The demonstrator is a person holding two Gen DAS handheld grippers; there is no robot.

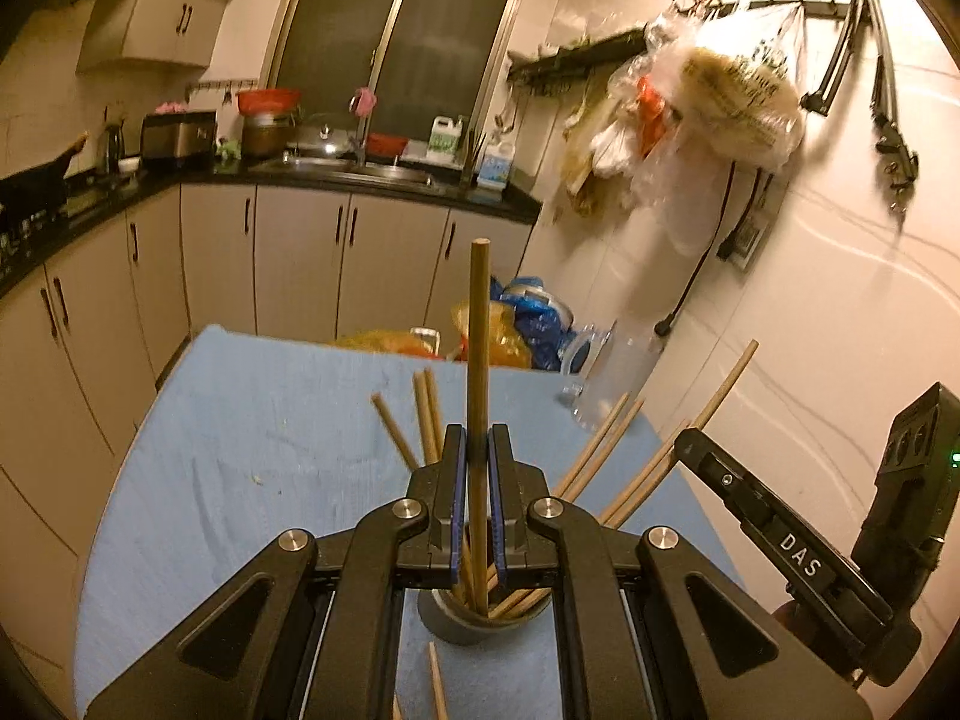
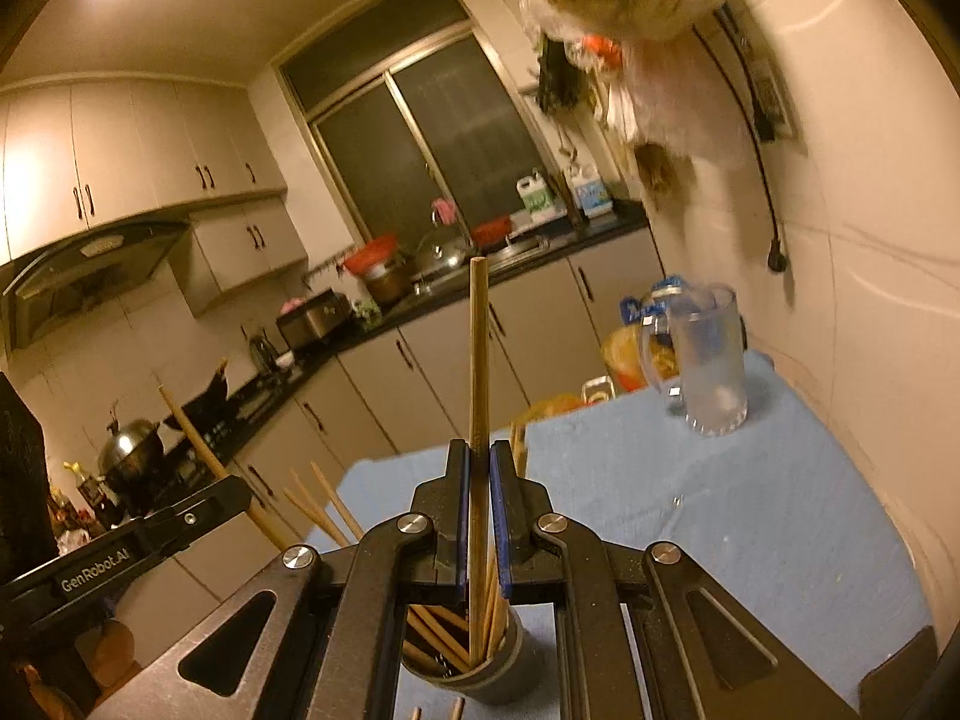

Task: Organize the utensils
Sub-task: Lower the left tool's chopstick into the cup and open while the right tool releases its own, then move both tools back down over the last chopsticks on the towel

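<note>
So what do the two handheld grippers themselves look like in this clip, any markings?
Both are matte black linkage frames with round silver pivot bolts, triangular cut-outs and blue-edged finger pads. Seen from the left wrist, the right gripper carries white "DAS" lettering and a small green light on its body. Seen from the right wrist, the left gripper reads "GenRobot.AI". No sleeves or cables show.

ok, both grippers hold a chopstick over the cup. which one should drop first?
Close call; I'd lean right. The right gripper holds its chopstick with the lower end already inside the cup. The left gripper's chopstick also reaches the rim.
</note>
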